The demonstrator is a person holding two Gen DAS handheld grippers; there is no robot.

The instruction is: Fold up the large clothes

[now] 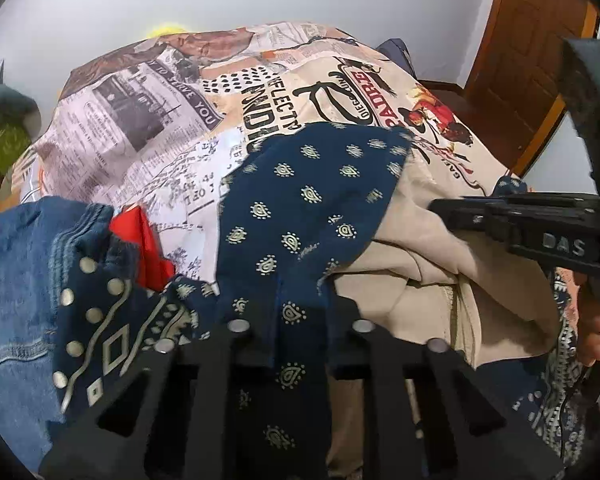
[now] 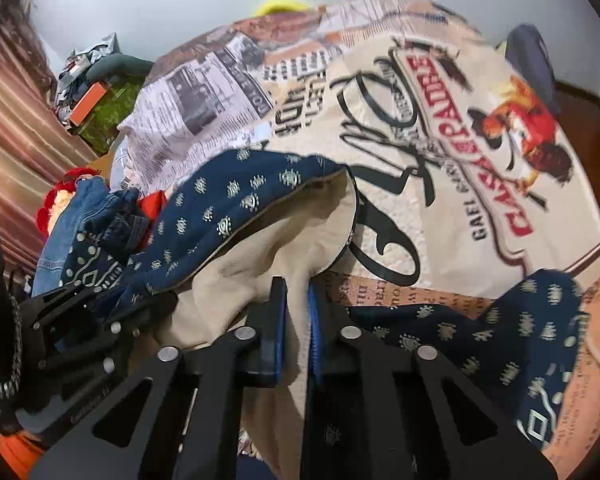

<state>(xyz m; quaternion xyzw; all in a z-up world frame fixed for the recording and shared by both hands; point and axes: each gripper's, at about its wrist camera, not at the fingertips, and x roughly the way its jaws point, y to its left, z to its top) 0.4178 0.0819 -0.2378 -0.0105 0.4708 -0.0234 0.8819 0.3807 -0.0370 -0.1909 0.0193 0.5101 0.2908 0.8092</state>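
Note:
A large navy garment [image 1: 300, 208] with small gold motifs and a beige lining [image 1: 432, 280] lies bunched on a bed with a printed newspaper-style cover [image 1: 148, 120]. My left gripper [image 1: 296, 320] is shut on a fold of the navy cloth, which drapes over its fingers. My right gripper [image 2: 296, 312] is shut on the beige lining [image 2: 260, 264], with the navy outer side [image 2: 236, 196] folded back to the left. The right gripper also shows at the right of the left wrist view [image 1: 540, 224]. The left gripper shows at the lower left of the right wrist view [image 2: 80, 320].
Blue denim [image 1: 16, 280] and a red cloth [image 1: 144, 248] lie at the left. A green item [image 2: 104, 116] and clutter sit at the bed's far left. A wooden door [image 1: 532, 60] stands at the right, a white wall behind.

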